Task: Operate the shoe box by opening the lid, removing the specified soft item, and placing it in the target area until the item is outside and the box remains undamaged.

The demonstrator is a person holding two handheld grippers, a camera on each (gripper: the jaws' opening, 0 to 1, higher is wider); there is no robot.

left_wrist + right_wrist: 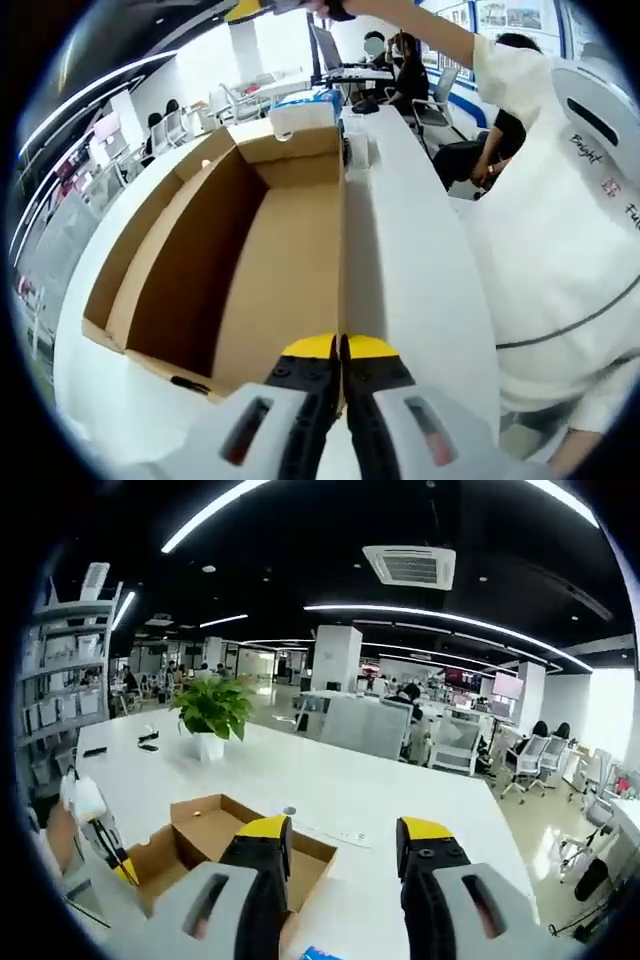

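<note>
Left gripper view first: the left hand-held gripper [340,352] has its yellow-tipped jaws pressed together on the near wall of the open cardboard shoe box [250,250], right on the top edge. The box sits on the white counter [410,250] with its inside bare brown cardboard, flaps folded outward along the left side and the far end. Whether any soft item lies in it, this view cannot say; the visible floor of the box looks plain. Just beyond the far end of the box is a white and blue package [305,108], too blurred to name more closely. On the right a person in a white shirt [560,230] stands against the counter edge, one arm stretched up and across the top of the view.

Over to the right gripper view: the right hand-held gripper [345,850] hangs high above the counter [300,770] with its jaws spread wide apart and nothing between them. Below, partly behind the left jaw, the shoe box [210,835] stands open. At its left end the left hand-held gripper [105,845] comes in from the edge, yellow tip down at the box wall. Further back on the counter, a potted green plant [212,712] in a white pot stands well apart from the box. Office chairs [520,760] line the right background.
</note>
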